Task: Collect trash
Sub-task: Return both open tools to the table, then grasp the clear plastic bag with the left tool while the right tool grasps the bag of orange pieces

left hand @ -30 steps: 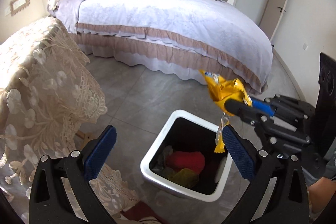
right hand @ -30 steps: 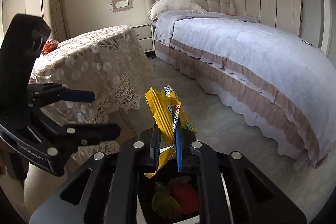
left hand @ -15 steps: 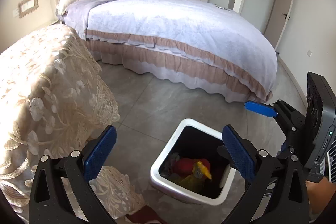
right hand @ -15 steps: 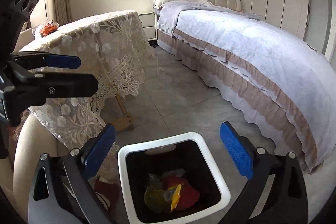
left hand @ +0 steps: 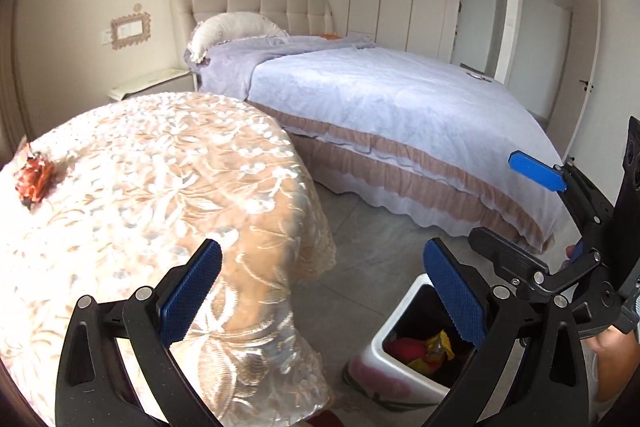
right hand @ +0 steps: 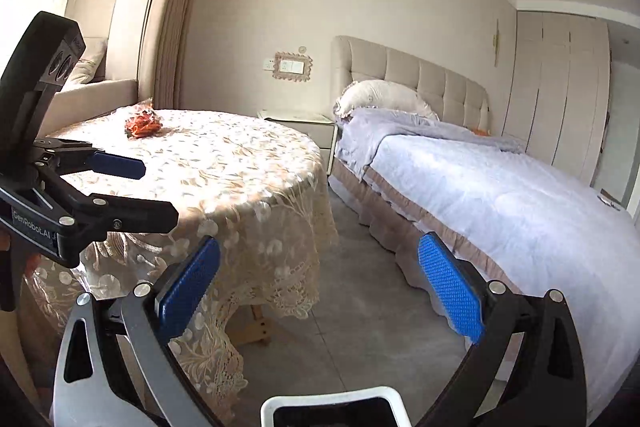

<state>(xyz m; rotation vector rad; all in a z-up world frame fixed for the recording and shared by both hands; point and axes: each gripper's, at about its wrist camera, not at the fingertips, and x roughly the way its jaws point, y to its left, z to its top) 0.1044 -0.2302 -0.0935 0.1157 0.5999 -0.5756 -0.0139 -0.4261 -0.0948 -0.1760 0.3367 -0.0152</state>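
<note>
A white square trash bin (left hand: 384, 355) stands on the floor beside the table, holding red and yellow wrappers (left hand: 436, 345); only its rim (right hand: 332, 401) shows in the right wrist view. An orange-red crumpled wrapper (left hand: 34, 177) lies on the lace-covered round table (left hand: 168, 179), at its far side in the right wrist view (right hand: 142, 123). My left gripper (left hand: 324, 293) is open and empty above the table edge and bin. My right gripper (right hand: 318, 289) is open and empty above the bin. Each gripper shows in the other's view, the right one (left hand: 536, 211) and the left one (right hand: 132, 187).
A large bed (left hand: 400, 107) with a lilac cover fills the right side. A nightstand (right hand: 298, 127) stands between bed and table. A sofa (right hand: 94, 95) sits behind the table. Grey tile floor (right hand: 360, 307) lies between table and bed. Wardrobes and a door are at the back.
My right gripper opened and the yellow wrapper dropped into the bin. Both grippers then rose and turned left toward the table, so the orange-red wrapper came into view.
</note>
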